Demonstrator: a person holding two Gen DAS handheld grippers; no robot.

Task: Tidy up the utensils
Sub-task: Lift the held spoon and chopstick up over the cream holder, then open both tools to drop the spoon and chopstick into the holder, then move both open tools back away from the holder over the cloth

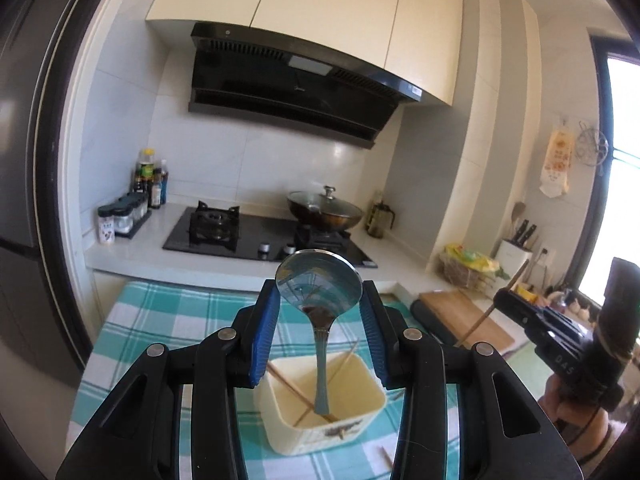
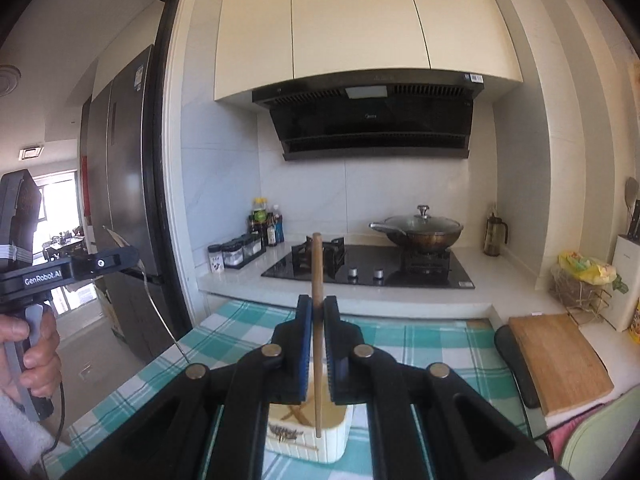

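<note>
Utensils in hand: a metal spoon (image 1: 319, 286) and a wooden chopstick (image 2: 317, 320), both above the cream box (image 1: 362, 420)
Left gripper (image 1: 319, 292): jaws part open, blue pads pressed on either side of the spoon's bowl; bowl up, handle hanging down into the mouth of the box
Right gripper (image 2: 318, 320): jaws all but closed, pinching the chopstick near its middle; stick upright, lower end hanging over the box, near its front wall
Cream box: sits on the checked cloth (image 1: 160, 320), directly below both grippers; more chopsticks lie crossed inside it
Stray piece: one thin stick lies on the cloth just beside the box's front corner (image 1: 386, 460)
Beyond the box: cutting board (image 2: 560, 360) to its right, hob (image 2: 368, 268) and lidded wok (image 2: 418, 232) behind it
Step in hand: judged as carrying the two utensils over the box, not yet let go
Next move calls for: lowering each piece until its end is well inside the walls, then opening the jaws one at a time; the spoon is top-heavy and may tip, so release it low
Left to do: likely the stray stick on the cloth
</note>
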